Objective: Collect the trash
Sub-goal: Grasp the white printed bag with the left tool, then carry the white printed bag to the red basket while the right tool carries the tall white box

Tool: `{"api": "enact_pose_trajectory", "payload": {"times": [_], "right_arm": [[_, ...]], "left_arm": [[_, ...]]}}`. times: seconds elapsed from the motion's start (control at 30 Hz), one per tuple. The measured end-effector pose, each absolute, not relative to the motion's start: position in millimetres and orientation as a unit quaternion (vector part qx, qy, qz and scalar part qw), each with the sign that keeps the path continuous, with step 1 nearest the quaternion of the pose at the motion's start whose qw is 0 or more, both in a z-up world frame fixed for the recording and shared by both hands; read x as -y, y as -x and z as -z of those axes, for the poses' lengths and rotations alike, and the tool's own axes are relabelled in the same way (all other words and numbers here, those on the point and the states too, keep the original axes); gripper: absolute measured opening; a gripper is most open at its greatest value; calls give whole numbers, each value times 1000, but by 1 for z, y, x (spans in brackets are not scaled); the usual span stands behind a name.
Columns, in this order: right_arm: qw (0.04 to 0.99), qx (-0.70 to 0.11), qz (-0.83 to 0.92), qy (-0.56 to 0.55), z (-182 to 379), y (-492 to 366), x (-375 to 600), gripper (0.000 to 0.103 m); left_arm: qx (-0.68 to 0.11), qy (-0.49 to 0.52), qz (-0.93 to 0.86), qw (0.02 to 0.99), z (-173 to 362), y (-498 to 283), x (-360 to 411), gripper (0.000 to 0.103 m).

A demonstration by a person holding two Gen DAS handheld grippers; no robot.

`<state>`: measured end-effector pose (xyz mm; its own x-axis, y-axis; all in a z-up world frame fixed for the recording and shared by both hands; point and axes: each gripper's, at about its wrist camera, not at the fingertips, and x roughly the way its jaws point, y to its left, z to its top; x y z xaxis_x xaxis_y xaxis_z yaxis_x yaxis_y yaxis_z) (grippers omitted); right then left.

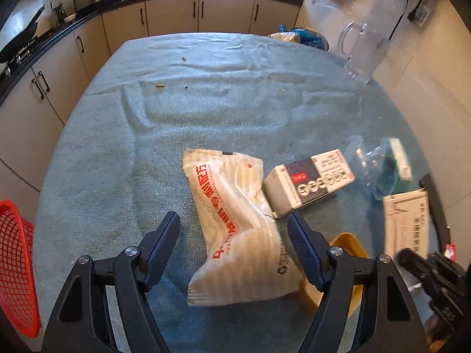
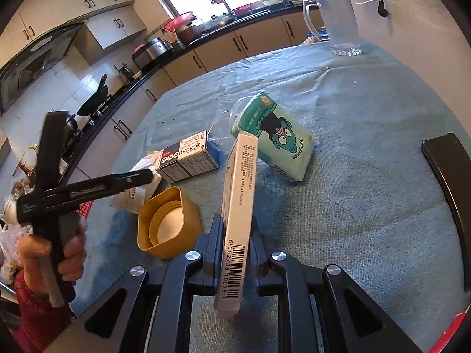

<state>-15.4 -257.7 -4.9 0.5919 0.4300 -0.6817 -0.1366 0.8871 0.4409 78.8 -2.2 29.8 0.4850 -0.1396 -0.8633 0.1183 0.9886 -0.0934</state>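
Left wrist view: the left tool (image 1: 234, 231) is spread open over the white wrapper (image 1: 235, 220) on the counter (image 1: 117, 147); closing off-centre could just crumple it.

Right wrist view: the right tool (image 2: 235, 229) clamps a thin box (image 2: 237, 206) edgewise, which could pivot out.

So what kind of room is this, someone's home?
Most likely a home kitchen. A black counter runs over beige cabinets along the walls, a wok sits on the stove, and a sink tap stands under the window. The work goes on at a cloth-covered table.
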Motion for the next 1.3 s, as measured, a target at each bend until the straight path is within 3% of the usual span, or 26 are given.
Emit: {"api": "enact_pose_trajectory", "payload": {"times": [0.1,0.13,0.2,0.33,0.77,1.3], "right_arm": [[874,-418,-168,-179,5,18,259,16],[874,-416,-172,-181,5,19,259,16],[875,-411,-180,-184,4,22,258,14],[879,-393,-195,-186,-5,32,253,14],[887,-360,-224,-182,-28,61,224,14],[876,-372,-260,-161,-35,62,171,14]], "left_arm": [[-495,7,78,865,-24,-77,0,66],[-495,7,83,865,-21,-76,0,53],[-487,0,86,869,-19,-72,0,51],[-450,-20,94,888,-26,-55,1,38],[-347,-15,77,934,-68,37,-34,37],[-325,11,70,943,-78,77,-72,37]]}}
